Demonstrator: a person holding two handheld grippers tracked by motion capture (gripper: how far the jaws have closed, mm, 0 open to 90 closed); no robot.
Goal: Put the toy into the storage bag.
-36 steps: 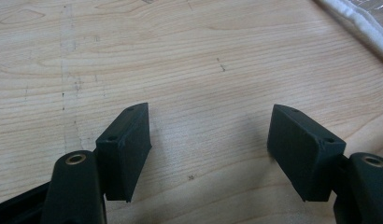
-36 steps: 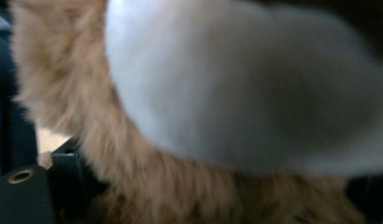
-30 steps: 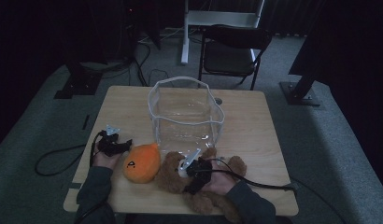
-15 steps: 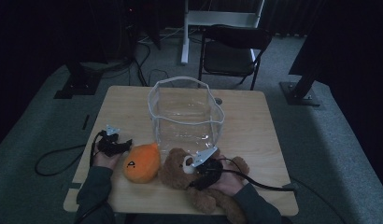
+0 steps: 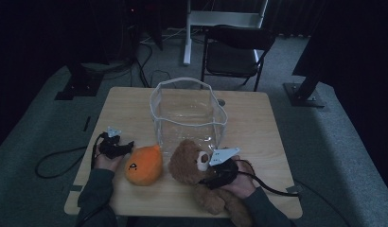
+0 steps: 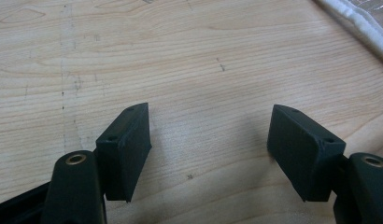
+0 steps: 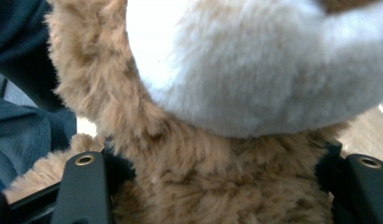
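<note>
A brown teddy bear [image 5: 187,163] with a white muzzle lies at the table's near edge, its head raised. My right gripper [image 5: 211,173] is shut on it at the neck; its jaws have just been closing, and brown fur [image 7: 217,182] packs the gap between them in the right gripper view [image 7: 222,172]. An orange plush toy [image 5: 144,165] sits just left of the bear. My left gripper [image 5: 127,145] rests on the table left of that toy, and in the left gripper view [image 6: 208,135] its jaws stand open over bare wood.
A clear soft-walled bin [image 5: 189,113] with a white rim stands mid-table [image 5: 249,123], right behind the bear's head. A black chair [image 5: 234,52] and a white stand are beyond the far edge. Cables trail off both sides.
My right gripper has closed on the bear and risen, lifting its head and carrying it a little right toward the bin. The left gripper has stayed put.
</note>
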